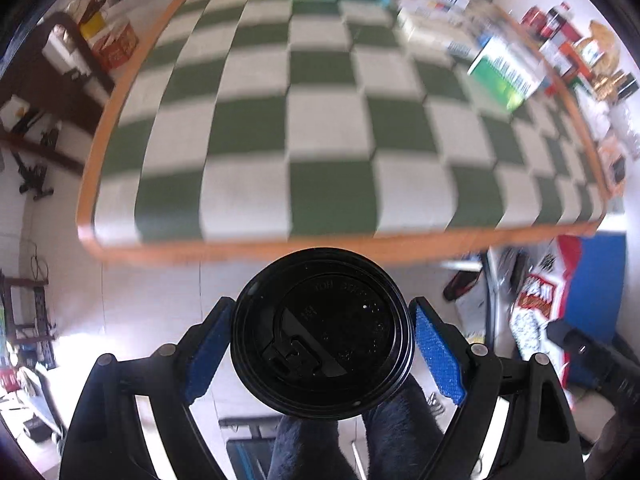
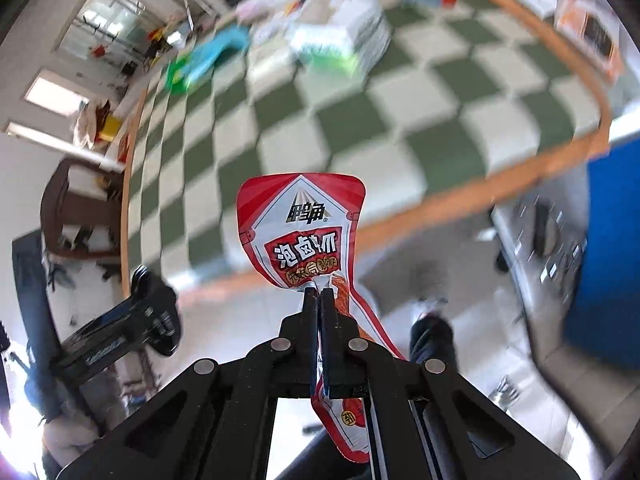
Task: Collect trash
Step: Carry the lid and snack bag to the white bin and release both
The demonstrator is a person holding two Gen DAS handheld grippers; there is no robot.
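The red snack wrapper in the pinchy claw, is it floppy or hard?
Probably floppy: the red snack wrapper bends and creases where the right gripper pinches it, and its tail hangs twisted below. It looks flat and empty, so likely very light. The glossy film may be slippery.

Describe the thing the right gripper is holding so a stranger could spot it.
Below the near edge of the checkered table, the right gripper pinches a red and white snack wrapper. It is flat, crinkled foil printed with Chinese characters, unlike the boxes on the table.
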